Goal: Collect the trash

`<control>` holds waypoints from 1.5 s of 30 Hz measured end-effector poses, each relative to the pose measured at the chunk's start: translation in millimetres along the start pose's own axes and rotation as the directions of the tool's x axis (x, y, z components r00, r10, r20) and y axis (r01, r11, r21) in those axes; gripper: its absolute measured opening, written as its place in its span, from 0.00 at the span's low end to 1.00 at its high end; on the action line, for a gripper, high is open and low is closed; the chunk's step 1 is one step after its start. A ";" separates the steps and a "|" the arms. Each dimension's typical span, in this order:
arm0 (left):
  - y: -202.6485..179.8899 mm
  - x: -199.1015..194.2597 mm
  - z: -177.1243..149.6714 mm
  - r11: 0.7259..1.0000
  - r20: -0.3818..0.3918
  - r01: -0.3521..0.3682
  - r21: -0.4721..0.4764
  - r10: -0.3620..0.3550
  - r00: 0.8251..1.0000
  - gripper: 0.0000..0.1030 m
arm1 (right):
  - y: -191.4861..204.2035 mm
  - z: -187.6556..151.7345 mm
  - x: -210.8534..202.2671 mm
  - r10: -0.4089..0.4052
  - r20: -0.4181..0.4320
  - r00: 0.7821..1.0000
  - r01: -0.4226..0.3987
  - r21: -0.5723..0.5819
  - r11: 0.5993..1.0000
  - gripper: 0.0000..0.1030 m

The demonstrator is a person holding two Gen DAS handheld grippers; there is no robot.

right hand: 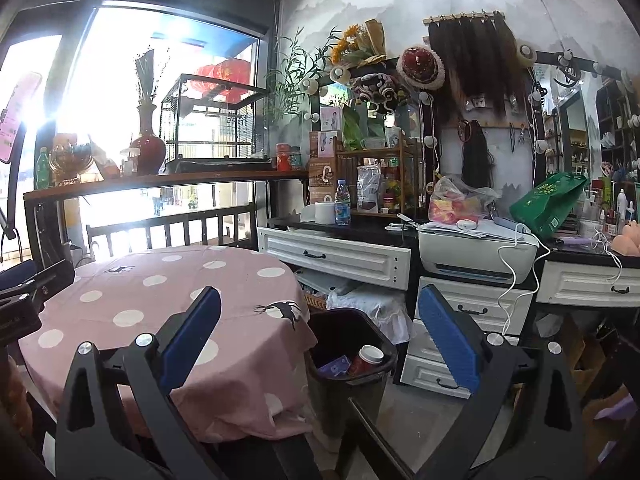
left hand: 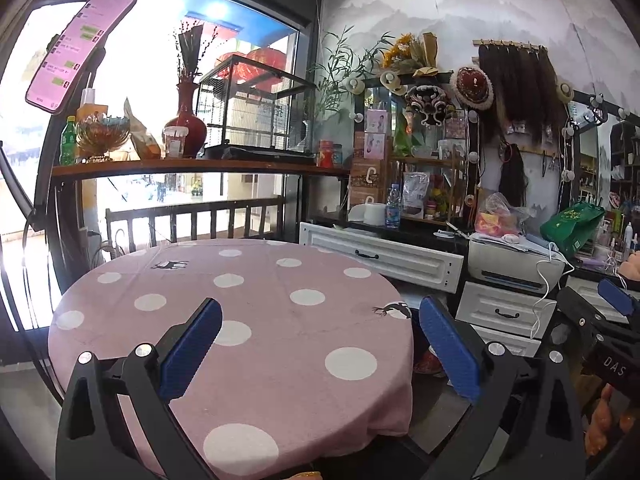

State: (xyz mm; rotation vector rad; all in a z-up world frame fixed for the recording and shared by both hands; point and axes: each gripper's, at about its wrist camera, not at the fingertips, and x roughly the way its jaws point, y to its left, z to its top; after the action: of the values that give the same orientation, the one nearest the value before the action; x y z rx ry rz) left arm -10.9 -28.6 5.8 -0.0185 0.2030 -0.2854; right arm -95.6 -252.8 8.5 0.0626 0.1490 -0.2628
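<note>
A black trash bin (right hand: 352,384) stands on the floor right of the round table (right hand: 160,320) with the pink polka-dot cloth. In the bin lie a red paper cup with a white lid (right hand: 366,358) and a purple packet (right hand: 335,366). My right gripper (right hand: 320,332) is open and empty, held above the bin and the table's right edge. My left gripper (left hand: 320,340) is open and empty over the table (left hand: 240,320). The right gripper shows at the right edge of the left wrist view (left hand: 600,320).
White drawer cabinets (right hand: 336,256) with a printer (right hand: 476,252) stand behind the bin. A green bag (right hand: 548,204), a plastic bag (right hand: 456,200) and a water bottle (right hand: 342,202) sit on the counter. A shelf (left hand: 192,166) with a red vase and a cage runs along the window.
</note>
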 end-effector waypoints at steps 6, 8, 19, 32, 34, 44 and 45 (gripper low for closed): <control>-0.4 1.1 -1.6 1.000 -0.008 -0.004 0.006 0.004 1.000 0.95 | 0.3 -1.8 0.9 0.014 -0.008 1.000 -0.014 -0.005 1.000 0.94; -0.3 1.4 -2.3 1.000 -0.011 -0.010 0.007 0.010 1.000 0.95 | 0.1 -2.4 1.8 0.018 -0.012 1.000 -0.018 -0.004 1.000 0.95; 3.4 0.9 -1.0 1.000 -0.019 -0.014 -0.006 0.014 1.000 0.95 | 1.0 -3.2 3.6 0.032 -0.023 0.999 -0.032 -0.001 0.999 0.94; 3.3 1.3 -0.5 1.000 -0.026 -0.008 -0.004 0.008 1.000 0.95 | 0.1 -5.4 6.0 0.035 -0.028 0.999 -0.035 0.004 0.999 0.94; 2.9 1.3 -0.6 1.000 -0.025 -0.011 -0.003 0.011 1.000 0.95 | 0.1 -5.4 6.0 0.035 -0.029 0.999 -0.035 0.004 0.999 0.94; 2.9 1.4 -0.5 1.000 -0.028 -0.009 -0.002 0.009 1.000 0.95 | 0.8 -7.3 6.1 0.035 -0.031 0.999 -0.035 0.004 0.999 0.95; 2.7 1.5 -0.6 1.000 -0.028 -0.008 -0.001 0.008 1.000 0.95 | 0.7 -7.4 6.1 0.035 -0.031 0.999 -0.035 0.005 0.999 0.95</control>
State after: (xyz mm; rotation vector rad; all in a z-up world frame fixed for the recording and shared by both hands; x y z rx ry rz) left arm -8.9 -26.4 4.8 -0.0150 0.2310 -0.2777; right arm -90.6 -253.0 0.3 0.0733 0.1784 -0.2274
